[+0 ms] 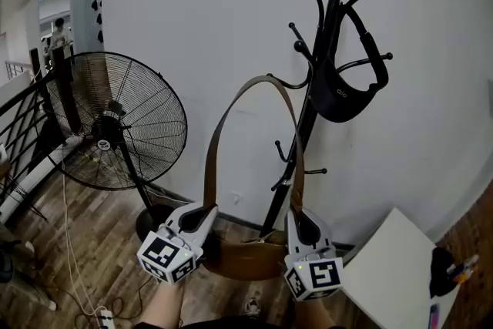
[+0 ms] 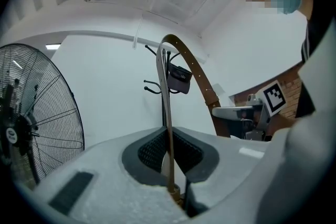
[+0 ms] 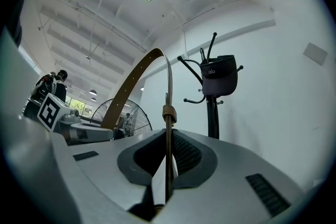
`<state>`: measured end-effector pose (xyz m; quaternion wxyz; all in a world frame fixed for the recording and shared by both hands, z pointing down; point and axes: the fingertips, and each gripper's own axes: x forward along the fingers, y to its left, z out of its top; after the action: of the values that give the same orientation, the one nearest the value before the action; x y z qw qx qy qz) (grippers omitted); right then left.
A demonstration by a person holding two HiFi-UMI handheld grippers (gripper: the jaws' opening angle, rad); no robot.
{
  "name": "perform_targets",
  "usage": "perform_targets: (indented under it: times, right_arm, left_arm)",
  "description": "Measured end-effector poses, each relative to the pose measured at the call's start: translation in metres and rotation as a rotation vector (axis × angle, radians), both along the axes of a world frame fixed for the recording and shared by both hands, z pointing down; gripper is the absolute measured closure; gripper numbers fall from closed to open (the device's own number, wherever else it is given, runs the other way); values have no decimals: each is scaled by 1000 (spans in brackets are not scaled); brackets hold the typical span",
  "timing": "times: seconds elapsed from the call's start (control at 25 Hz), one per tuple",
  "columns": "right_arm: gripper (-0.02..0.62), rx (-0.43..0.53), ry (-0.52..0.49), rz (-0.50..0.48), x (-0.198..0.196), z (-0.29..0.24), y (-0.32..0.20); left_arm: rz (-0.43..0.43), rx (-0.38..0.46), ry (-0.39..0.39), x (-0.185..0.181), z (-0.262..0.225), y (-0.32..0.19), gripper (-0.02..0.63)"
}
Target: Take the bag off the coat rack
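Open air lies between the pedestal fan (image 1: 115, 119) on the left and the coat rack (image 1: 308, 112) on the right, and the strap (image 1: 215, 135) loop stands there, pinched low down by the left gripper (image 1: 205, 213) and the right gripper (image 1: 297, 219). The loop's top crosses one of the rack's lower hooks (image 1: 291, 82) in the head view, and I cannot tell whether it is clear of it; a small black bag (image 1: 343, 92) hangs from the higher arms, up and right of the loop. A white tabletop (image 1: 385, 273) closes the low right side, and a power strip (image 1: 104, 317) with its cable lies on the floor at left.
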<state>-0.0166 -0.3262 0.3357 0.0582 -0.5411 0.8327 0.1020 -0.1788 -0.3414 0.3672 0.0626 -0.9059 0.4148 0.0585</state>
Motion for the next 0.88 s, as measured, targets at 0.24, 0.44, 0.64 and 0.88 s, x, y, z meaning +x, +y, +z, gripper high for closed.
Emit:
perform_targets:
  times: [0.24, 0.44, 0.64, 0.88]
  right_arm:
    - [568, -47, -13, -14, -8, 25, 19]
    - [568, -98, -16, -19, -17, 48, 38]
    - [568, -152, -22, -21, -16, 68, 48]
    - [568, -204, -22, -64, -12, 90, 51]
  left_arm:
    - [-5, -44, -3, -10, 24, 22, 592]
    - [16, -70, -29, -17, 45, 43, 592]
    - [21, -105, -48, -22, 62, 57, 592]
    - [-3, -142, -69, -19, 83, 69, 592]
